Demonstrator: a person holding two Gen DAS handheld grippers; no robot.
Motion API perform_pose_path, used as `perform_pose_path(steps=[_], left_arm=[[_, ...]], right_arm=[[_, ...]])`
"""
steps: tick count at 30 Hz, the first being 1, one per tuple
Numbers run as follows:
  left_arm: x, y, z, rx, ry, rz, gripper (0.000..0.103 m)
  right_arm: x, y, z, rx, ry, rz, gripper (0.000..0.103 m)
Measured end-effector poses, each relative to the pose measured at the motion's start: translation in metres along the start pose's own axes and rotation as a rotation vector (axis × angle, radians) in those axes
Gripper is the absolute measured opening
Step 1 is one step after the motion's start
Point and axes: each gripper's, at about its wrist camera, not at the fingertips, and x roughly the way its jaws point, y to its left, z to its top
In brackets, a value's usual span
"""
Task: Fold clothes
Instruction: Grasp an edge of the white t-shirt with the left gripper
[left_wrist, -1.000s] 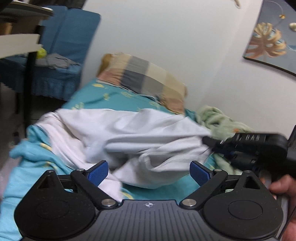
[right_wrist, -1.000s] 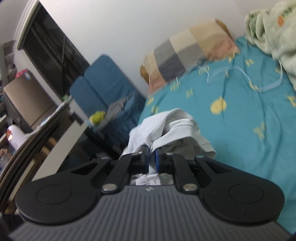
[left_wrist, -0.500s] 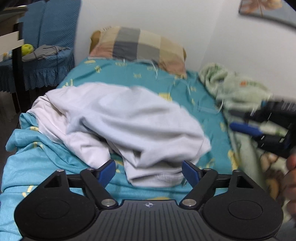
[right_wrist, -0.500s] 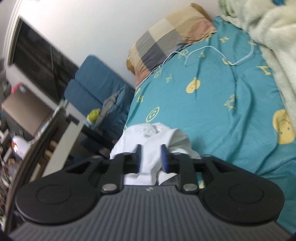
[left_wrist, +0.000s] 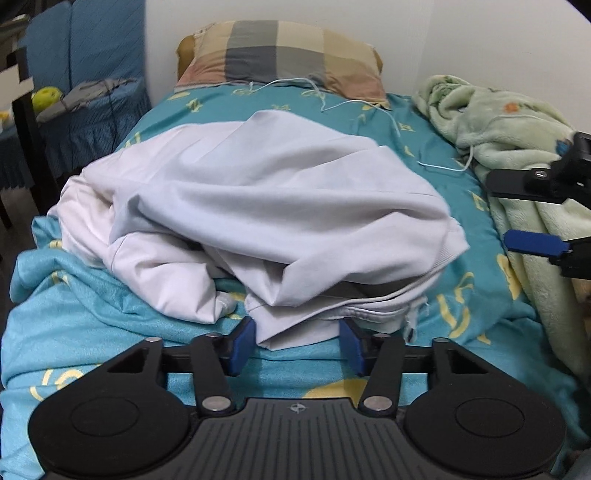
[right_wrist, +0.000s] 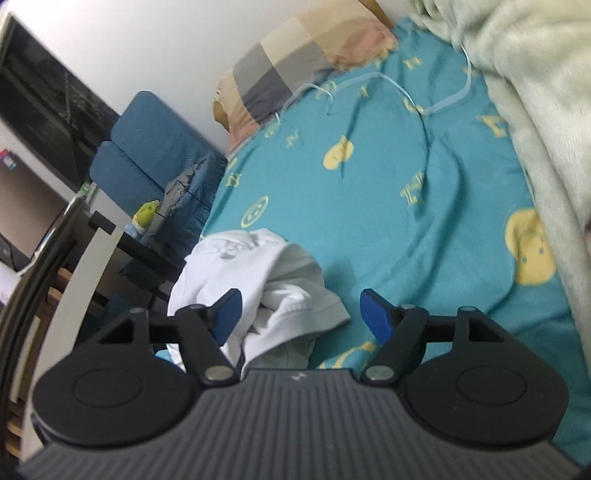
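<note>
A crumpled white garment (left_wrist: 258, 221) lies in a heap on the teal bedsheet (left_wrist: 92, 314). My left gripper (left_wrist: 297, 341) is open, low at the garment's near hem, with the hem's edge between the blue pads. My right gripper (right_wrist: 299, 314) is open and empty, above the garment's edge (right_wrist: 266, 280). It also shows at the right of the left wrist view (left_wrist: 517, 210), apart from the cloth.
A checked pillow (left_wrist: 280, 55) lies at the bed's head against the wall. A pale green blanket (left_wrist: 517, 122) is bunched along the right side. A blue chair (left_wrist: 85, 74) with a grey cloth and a dark table stand left of the bed. A thin cord (left_wrist: 369, 107) lies on the sheet.
My right gripper let go of the garment, opened and drew away to the right. The garment dropped onto the bed. My left gripper moved down to the near hem, its jaws narrower.
</note>
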Motion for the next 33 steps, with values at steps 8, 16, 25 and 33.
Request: perform_pose_path(steps=[8,16,25,33], left_arm=[[-0.006,0.009,0.003,-0.039,-0.01,-0.009,0.045],[-0.008,0.004,0.002,-0.027,-0.023,-0.003,0.045],[-0.012,0.021,0.003,-0.139,-0.069,-0.013,0.005],[-0.071,0.044,0.011,-0.296,-0.259,-0.061,0.002]], right_arm=[[0.003,0.013,0.002,-0.099,-0.034,-0.029,0.077],[0.012,0.02,-0.001,-0.157,-0.034,-0.119,0.077],[0.021,0.011,-0.016,-0.249,-0.005,-0.107,0.077],[0.024,0.017,-0.032,-0.355,0.032,-0.102,0.066]])
